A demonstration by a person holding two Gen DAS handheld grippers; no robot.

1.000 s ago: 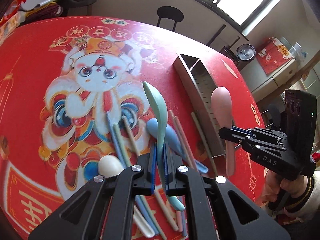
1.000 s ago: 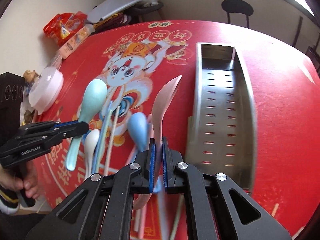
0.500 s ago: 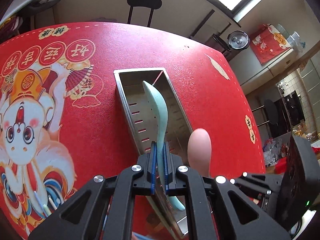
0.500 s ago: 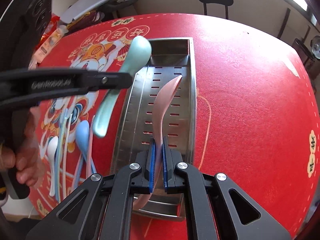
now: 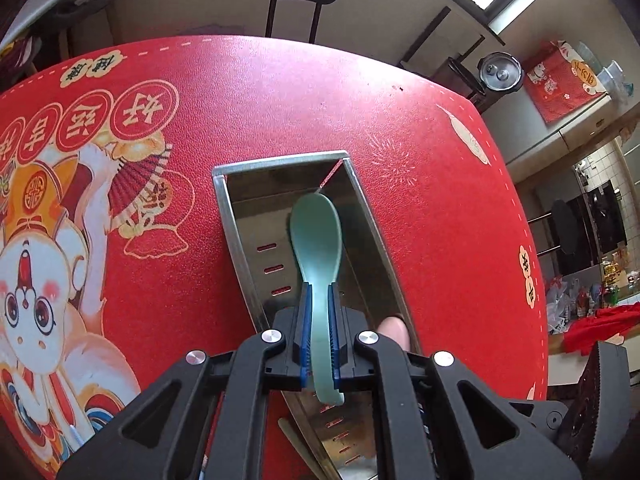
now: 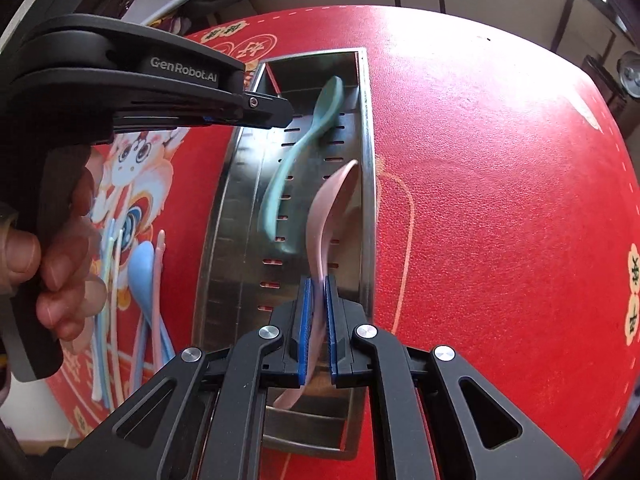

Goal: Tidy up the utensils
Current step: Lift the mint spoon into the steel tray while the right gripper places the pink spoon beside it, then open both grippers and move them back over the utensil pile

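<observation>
A steel perforated tray (image 5: 240, 216) (image 6: 370, 128) lies on the red tablecloth. My left gripper (image 5: 319, 292) has opened a little; the teal spoon (image 5: 316, 240) sits loosely between its blue pads and tips down into the tray. In the right wrist view the teal spoon (image 6: 296, 160) appears blurred, dropping inside the tray below the left gripper (image 6: 276, 114). My right gripper (image 6: 316, 284) has also parted slightly; the pink spoon (image 6: 328, 208) is blurred between its pads over the tray. The pink spoon's bowl (image 5: 394, 330) peeks out in the left wrist view.
A blue spoon (image 6: 142, 264) and several pastel chopsticks (image 6: 108, 280) lie on the cloth left of the tray. A black chair (image 5: 298, 0) stands beyond the table's far edge. A hand (image 6: 52, 248) holds the left gripper.
Both grippers moved lower over the tray and their jaws parted. The teal spoon rotated bowl-up and slips down; the pink spoon also slides from the pads.
</observation>
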